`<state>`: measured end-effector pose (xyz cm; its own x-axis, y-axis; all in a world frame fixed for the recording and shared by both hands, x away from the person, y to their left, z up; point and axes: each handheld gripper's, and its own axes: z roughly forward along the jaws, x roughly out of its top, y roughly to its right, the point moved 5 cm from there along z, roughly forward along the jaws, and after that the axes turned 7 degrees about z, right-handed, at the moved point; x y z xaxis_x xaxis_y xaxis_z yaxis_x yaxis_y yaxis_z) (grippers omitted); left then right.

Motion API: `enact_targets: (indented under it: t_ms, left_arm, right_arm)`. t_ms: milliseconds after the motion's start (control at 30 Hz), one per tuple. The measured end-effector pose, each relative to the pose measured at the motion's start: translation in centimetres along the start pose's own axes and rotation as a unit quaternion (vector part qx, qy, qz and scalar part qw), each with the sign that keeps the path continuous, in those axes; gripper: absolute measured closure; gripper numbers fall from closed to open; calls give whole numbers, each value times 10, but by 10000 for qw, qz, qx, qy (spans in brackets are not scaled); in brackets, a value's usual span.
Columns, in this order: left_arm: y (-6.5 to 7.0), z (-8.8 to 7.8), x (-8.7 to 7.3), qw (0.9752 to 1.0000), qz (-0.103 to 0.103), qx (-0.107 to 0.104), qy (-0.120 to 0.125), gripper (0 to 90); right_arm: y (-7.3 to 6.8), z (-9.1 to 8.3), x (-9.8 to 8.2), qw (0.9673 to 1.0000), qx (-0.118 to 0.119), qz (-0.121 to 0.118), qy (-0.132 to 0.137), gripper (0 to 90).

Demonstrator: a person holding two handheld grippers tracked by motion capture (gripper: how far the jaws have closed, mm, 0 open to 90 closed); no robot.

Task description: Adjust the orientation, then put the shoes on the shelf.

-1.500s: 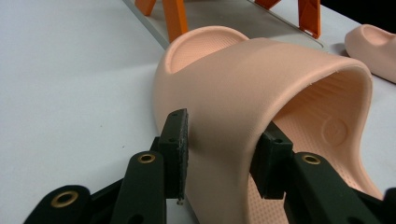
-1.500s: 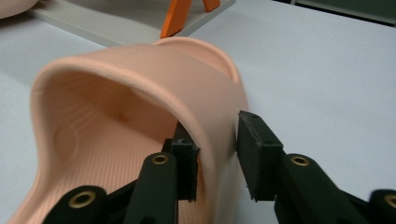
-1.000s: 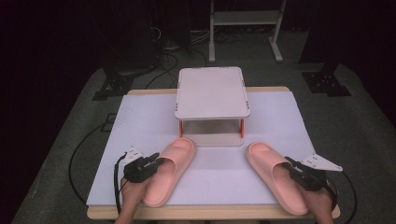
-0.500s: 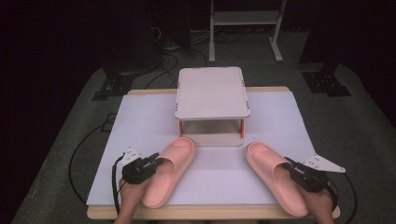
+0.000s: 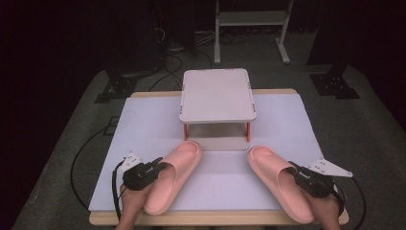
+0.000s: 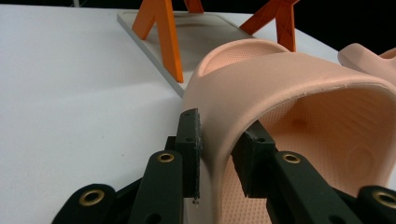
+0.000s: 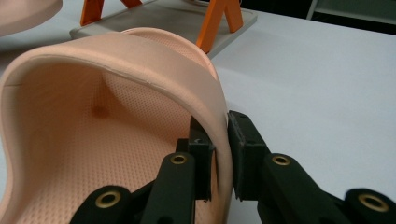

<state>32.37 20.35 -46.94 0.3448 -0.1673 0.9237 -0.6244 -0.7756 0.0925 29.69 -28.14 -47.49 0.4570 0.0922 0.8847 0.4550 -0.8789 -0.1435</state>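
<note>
Two pink slippers lie on the white table cover, toes toward a small rack (image 5: 218, 93). My left gripper (image 5: 154, 168) is shut on the outer edge of the left slipper's (image 5: 174, 172) strap. In the left gripper view the jaws (image 6: 219, 149) pinch that strap (image 6: 289, 79) from both sides. My right gripper (image 5: 298, 173) is shut on the outer strap edge of the right slipper (image 5: 273, 179). The right gripper view shows that gripper (image 7: 219, 144) clamping the strap wall (image 7: 116, 93).
The rack has a pale top, orange legs (image 6: 166, 42) and a grey base plate (image 7: 154, 18) just beyond the slipper toes. The table's front edge (image 5: 215, 218) lies close under both hands. Cables trail off the left side. Dark floor and stands lie behind the table.
Both slippers have crept slightly toward the rack, and the right one has slid a little to the left. Both grips are unchanged.
</note>
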Motion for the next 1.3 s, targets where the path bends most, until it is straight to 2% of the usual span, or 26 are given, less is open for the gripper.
enact_targets:
  t_ms: [167, 367, 467, 667, 733, 933, 1100, 1300]
  left_arm:
    - [1, -5, 4, 10000, 10, -13, 82, 729]
    - [3, -9, 8, 9999, 22, -41, 137, 729]
    - [6, -11, 10, 9998, 46, -65, 162, 729]
    - [14, -18, 16, 9996, 115, -180, 206, 729]
    - [17, -20, 21, 9993, 176, -226, 245, 729]
    - [26, -28, 37, 9982, 260, -387, 381, 729]
    - [39, -36, 64, 9956, 504, -575, 550, 730]
    - [44, -36, 82, 9939, 639, -669, 608, 735]
  right_arm:
    - [-2, -3, 4, 10000, 47, 58, 47, 799]
    - [-6, -6, 8, 9999, 107, 16, 66, 802]
    - [-10, -8, 10, 9998, 159, 64, 84, 802]
    - [-18, -19, 24, 9993, 270, -6, 242, 802]
    - [-21, -23, 30, 9991, 329, 9, 277, 802]
    - [-33, -33, 48, 9982, 403, -150, 407, 801]
    - [-39, -40, 60, 9977, 446, -181, 472, 801]
    - [-42, -44, 72, 9975, 430, -203, 525, 802]
